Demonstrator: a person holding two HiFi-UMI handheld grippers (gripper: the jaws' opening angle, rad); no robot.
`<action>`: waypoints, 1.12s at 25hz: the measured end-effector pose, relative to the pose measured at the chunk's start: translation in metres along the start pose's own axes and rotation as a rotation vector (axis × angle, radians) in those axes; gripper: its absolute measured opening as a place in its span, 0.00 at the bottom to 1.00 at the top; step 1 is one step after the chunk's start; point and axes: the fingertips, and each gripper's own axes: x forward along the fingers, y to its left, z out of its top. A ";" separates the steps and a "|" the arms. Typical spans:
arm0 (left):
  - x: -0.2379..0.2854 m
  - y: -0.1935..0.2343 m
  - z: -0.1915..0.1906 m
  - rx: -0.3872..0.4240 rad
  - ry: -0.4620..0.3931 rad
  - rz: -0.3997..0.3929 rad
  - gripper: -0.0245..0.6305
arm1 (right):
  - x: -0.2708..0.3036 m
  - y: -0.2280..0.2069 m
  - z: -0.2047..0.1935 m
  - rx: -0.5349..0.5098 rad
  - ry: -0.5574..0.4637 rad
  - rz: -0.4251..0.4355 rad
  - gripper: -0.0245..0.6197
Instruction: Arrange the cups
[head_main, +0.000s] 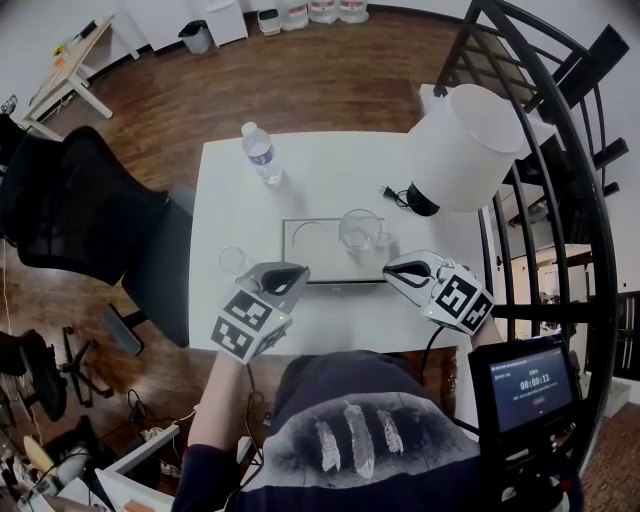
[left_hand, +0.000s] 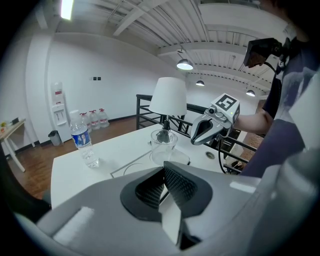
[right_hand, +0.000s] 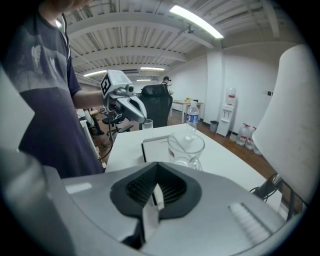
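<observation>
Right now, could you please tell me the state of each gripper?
Left grey two-jaw gripper: closed, holding nothing.
Right grey two-jaw gripper: closed, holding nothing.

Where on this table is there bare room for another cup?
Free: the far strip of the table between the bottle and the lamp, and the left half of the tray beside the cup. Crowded: the right side, where lamp, cable and cup sit close, and the near edge under the left gripper and right gripper.

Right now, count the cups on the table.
2. A larger glass cup stands on the tray, right side; a smaller glass stands on the table, left of the tray. None looks hidden.
</observation>
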 end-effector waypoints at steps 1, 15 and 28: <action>0.000 -0.001 0.000 -0.003 0.002 -0.002 0.04 | 0.000 0.000 -0.001 0.001 0.002 0.001 0.04; -0.017 0.011 -0.005 -0.025 -0.023 0.038 0.04 | 0.002 0.004 -0.007 0.000 0.026 0.008 0.04; -0.088 0.053 -0.036 -0.078 -0.098 0.277 0.08 | 0.009 0.008 0.001 -0.010 0.025 0.033 0.04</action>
